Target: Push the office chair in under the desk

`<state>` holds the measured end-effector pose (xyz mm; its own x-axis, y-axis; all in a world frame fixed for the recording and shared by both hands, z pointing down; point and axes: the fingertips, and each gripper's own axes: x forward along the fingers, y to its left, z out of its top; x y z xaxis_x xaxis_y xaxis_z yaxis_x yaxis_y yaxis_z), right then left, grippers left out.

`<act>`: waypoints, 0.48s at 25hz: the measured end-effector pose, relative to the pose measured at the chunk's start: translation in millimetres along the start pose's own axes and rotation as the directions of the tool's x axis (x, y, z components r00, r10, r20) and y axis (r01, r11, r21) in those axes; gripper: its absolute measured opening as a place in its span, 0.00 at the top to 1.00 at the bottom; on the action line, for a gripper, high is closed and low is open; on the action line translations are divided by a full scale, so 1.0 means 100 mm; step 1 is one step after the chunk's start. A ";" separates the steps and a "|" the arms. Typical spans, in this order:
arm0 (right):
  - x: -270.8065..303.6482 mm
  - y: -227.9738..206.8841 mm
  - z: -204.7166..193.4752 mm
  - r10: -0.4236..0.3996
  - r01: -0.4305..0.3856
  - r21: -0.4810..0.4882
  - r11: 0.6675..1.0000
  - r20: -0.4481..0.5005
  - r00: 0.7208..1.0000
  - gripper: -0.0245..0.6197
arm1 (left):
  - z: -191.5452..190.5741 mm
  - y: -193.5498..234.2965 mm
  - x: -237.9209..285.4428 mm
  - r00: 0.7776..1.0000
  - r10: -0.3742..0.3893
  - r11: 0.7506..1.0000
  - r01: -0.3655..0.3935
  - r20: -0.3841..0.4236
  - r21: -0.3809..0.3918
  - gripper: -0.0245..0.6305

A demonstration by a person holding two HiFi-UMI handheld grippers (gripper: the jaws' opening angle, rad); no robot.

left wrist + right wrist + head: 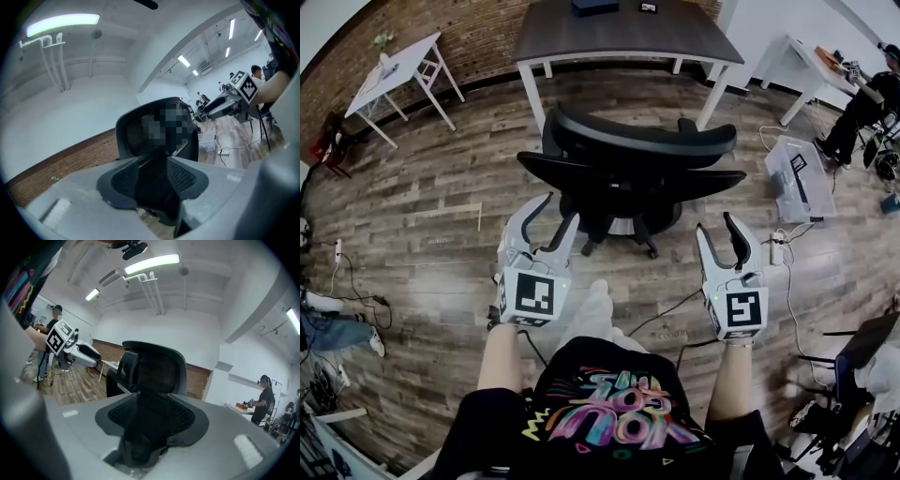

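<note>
A black office chair point(637, 159) stands on the wood floor in front of the dark desk point(619, 37), its backrest turned toward me. My left gripper point(558, 211) is open just short of the backrest's left side. To the right, my right gripper point(717, 225) is open too, slightly behind the backrest's right end. Neither touches the chair. In the left gripper view the chair point(154, 126) fills the space beyond the open left gripper point(154, 180). The right gripper view has the chair point(154, 364) straight ahead of the open right gripper point(152, 423). Nothing lies between either pair of pads.
A white table point(398, 66) stands at the far left and another point(811, 61) at the far right, where a person point(862, 108) sits. A clear plastic bin point(797, 173), a power strip point(776, 248) and cables lie on the floor right of the chair.
</note>
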<state>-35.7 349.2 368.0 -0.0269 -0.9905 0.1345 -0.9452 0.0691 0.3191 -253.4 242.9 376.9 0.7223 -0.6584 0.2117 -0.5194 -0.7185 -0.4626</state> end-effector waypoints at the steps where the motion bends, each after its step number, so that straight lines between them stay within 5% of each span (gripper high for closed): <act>1: 0.06 -0.03 -0.01 -0.003 0.003 -0.008 1.000 -0.010 1.000 0.67 | -0.06 0.03 0.06 1.000 0.002 1.000 -0.002 -0.013 0.004 0.69; 12: 0.64 -0.36 -0.26 0.033 -0.039 -0.060 0.997 -0.110 0.993 0.59 | -0.43 0.25 0.72 0.993 -0.042 0.994 0.052 -0.106 0.098 0.58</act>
<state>4.7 286.0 389.8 -0.0217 -0.9687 0.2474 -0.9221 0.1150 0.3695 -234.4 167.7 417.1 0.6907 -0.6479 0.3212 -0.4339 -0.7267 -0.5326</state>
